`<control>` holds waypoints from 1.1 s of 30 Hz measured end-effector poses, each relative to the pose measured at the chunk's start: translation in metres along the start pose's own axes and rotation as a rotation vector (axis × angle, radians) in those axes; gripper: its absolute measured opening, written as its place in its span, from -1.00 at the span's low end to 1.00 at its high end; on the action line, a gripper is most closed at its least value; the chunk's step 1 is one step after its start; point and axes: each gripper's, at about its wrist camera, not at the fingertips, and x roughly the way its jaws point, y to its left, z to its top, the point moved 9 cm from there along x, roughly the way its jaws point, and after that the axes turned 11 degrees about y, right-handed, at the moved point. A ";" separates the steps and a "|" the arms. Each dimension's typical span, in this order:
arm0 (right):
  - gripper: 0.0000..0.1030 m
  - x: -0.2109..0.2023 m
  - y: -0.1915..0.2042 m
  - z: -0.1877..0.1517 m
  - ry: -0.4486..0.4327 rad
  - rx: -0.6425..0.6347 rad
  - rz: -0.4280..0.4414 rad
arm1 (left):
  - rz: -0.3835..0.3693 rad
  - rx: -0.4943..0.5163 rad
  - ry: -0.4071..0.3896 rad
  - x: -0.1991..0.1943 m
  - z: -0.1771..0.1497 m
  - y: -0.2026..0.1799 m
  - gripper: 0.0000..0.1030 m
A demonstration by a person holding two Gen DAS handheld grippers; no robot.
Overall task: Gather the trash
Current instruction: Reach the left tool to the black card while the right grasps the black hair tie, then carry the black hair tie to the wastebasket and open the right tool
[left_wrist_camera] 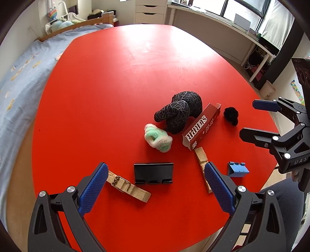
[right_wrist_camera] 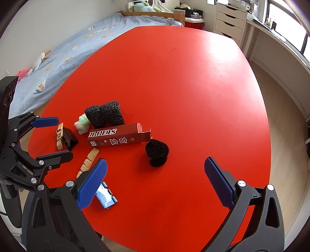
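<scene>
On the red table (left_wrist_camera: 120, 81) lie a dark red "SURPRISE" carton (left_wrist_camera: 201, 129) (right_wrist_camera: 118, 137), a black patterned cloth pouch (left_wrist_camera: 179, 112) (right_wrist_camera: 105, 114), a green-white fluffy ball (left_wrist_camera: 158, 140) (right_wrist_camera: 83, 124), a black fuzzy ball (left_wrist_camera: 231, 114) (right_wrist_camera: 157, 153), two wooden blocks (left_wrist_camera: 128, 187) (left_wrist_camera: 202, 160), a black stand (left_wrist_camera: 153, 173) (right_wrist_camera: 69, 138) and a blue crumpled piece (left_wrist_camera: 237, 169) (right_wrist_camera: 105, 197). My left gripper (left_wrist_camera: 156, 183) (right_wrist_camera: 52, 138) hangs open above the black stand. My right gripper (right_wrist_camera: 156, 181) (left_wrist_camera: 250, 120) is open, near the fuzzy ball, holding nothing.
A bed with a blue cover (left_wrist_camera: 21, 81) (right_wrist_camera: 64, 58) runs along the table's left side. White drawers (left_wrist_camera: 150, 10) (right_wrist_camera: 228, 21) and a long desk (left_wrist_camera: 217, 25) stand at the back. The table's far half (right_wrist_camera: 184, 77) is bare red surface; wooden floor (right_wrist_camera: 284, 135) lies right.
</scene>
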 end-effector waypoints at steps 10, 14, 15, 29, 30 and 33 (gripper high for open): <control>0.21 0.019 -0.001 0.004 0.019 -0.008 -0.003 | 0.039 0.012 -0.005 0.000 0.003 0.002 0.29; -0.37 0.018 -0.003 0.007 0.012 -0.007 -0.016 | 0.041 0.024 -0.003 -0.002 0.004 0.002 -0.19; -0.53 0.018 -0.003 0.007 0.012 -0.008 -0.019 | 0.042 0.023 -0.003 -0.002 0.004 0.002 -0.20; -0.60 0.003 0.000 0.005 -0.008 -0.007 -0.019 | 0.029 0.020 -0.033 -0.013 0.006 -0.002 -0.21; -0.60 -0.002 0.001 0.004 -0.014 -0.008 -0.019 | 0.029 0.021 -0.037 -0.015 0.006 -0.003 -0.21; -0.60 -0.015 0.006 0.003 -0.034 -0.012 -0.017 | 0.024 0.023 -0.051 -0.023 0.006 -0.004 -0.21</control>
